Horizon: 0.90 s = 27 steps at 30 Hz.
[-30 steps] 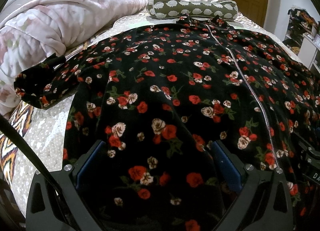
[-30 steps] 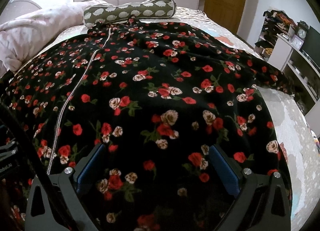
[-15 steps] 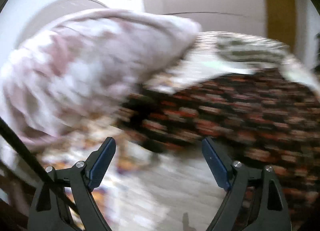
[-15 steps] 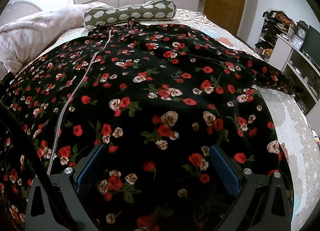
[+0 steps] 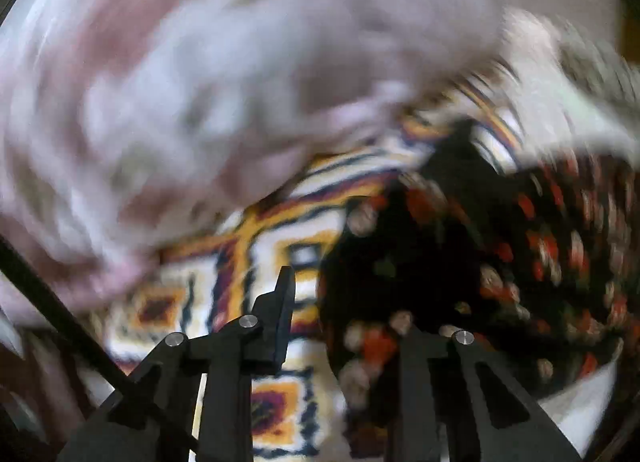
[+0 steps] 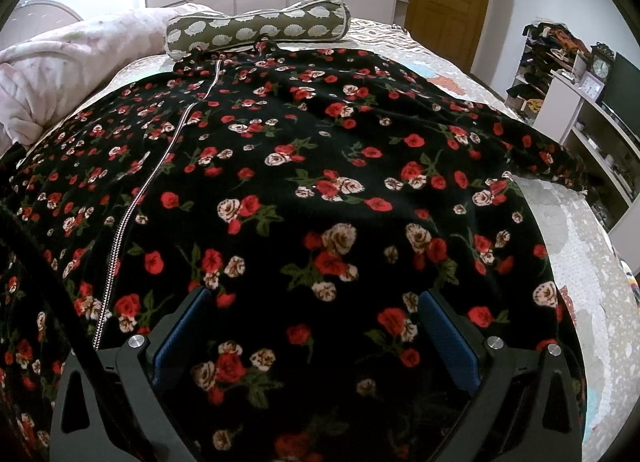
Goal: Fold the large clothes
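Tilting downward, left tool (image 5: 344, 302) closing beside robe sleeve (image 5: 420, 262).

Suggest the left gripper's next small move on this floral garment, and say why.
Probably finish closing on the sleeve end. The jaws of the left gripper have just been closing around it, but patterned blanket shows between one finger and the fabric; blur hides more.

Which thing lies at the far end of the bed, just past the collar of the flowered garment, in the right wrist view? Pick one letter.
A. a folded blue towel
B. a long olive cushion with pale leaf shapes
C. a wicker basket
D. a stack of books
B: the cushion, olive with pale leaf shapes, lies across the bed right behind the collar of the garment.
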Available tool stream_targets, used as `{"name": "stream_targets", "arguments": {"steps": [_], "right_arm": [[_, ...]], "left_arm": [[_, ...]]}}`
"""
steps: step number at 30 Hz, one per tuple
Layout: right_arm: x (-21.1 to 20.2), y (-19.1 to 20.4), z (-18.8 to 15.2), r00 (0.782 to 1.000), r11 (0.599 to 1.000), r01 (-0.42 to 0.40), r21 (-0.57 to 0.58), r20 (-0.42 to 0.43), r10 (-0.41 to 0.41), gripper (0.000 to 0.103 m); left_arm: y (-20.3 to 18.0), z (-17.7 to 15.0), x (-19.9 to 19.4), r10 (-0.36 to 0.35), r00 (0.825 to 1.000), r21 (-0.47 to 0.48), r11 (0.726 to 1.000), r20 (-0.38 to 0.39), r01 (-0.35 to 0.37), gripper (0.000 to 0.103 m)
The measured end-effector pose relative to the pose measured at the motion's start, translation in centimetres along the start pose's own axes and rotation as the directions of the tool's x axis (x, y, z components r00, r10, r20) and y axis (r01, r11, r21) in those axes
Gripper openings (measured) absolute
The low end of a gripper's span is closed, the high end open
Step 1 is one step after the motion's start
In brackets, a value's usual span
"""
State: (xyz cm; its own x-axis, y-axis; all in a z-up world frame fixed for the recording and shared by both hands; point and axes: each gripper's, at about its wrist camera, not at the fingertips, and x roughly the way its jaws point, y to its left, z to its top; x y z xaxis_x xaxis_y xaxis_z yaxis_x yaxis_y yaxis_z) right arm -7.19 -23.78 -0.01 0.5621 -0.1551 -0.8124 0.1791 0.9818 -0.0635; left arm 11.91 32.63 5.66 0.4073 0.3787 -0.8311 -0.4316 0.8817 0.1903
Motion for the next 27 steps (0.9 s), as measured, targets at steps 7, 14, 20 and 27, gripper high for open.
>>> {"name": "stream_targets", "arguments": {"steps": [7,14,20,27], "right_arm": [[0.0,0.0,0.0,1.000,1.000,-0.002,0.001,-0.003,0.002,0.103],[0.0,0.0,0.0,1.000,1.000,-0.003,0.001,-0.003,0.003,0.103],[0.0,0.0,0.0,1.000,1.000,-0.004,0.002,-0.002,0.004,0.103],[0.0,0.0,0.0,1.000,1.000,-0.004,0.003,0.000,0.004,0.103]], "left_arm": [[5.1,-3.5,-1.3,-0.158,0.987,-0.317,0.936,0.017,0.155,0.054],[5.8,-8.1,-1.1,-0.291,0.956,-0.489,0.829,0.035,0.270,0.061],[5.5,-11.8,-1.7,-0.298,0.953,-0.509,0.812,0.059,0.286,0.062],[5.1,-16.3,-3.4,-0.244,0.965,-0.580,0.773,0.101,0.256,0.062]]}}
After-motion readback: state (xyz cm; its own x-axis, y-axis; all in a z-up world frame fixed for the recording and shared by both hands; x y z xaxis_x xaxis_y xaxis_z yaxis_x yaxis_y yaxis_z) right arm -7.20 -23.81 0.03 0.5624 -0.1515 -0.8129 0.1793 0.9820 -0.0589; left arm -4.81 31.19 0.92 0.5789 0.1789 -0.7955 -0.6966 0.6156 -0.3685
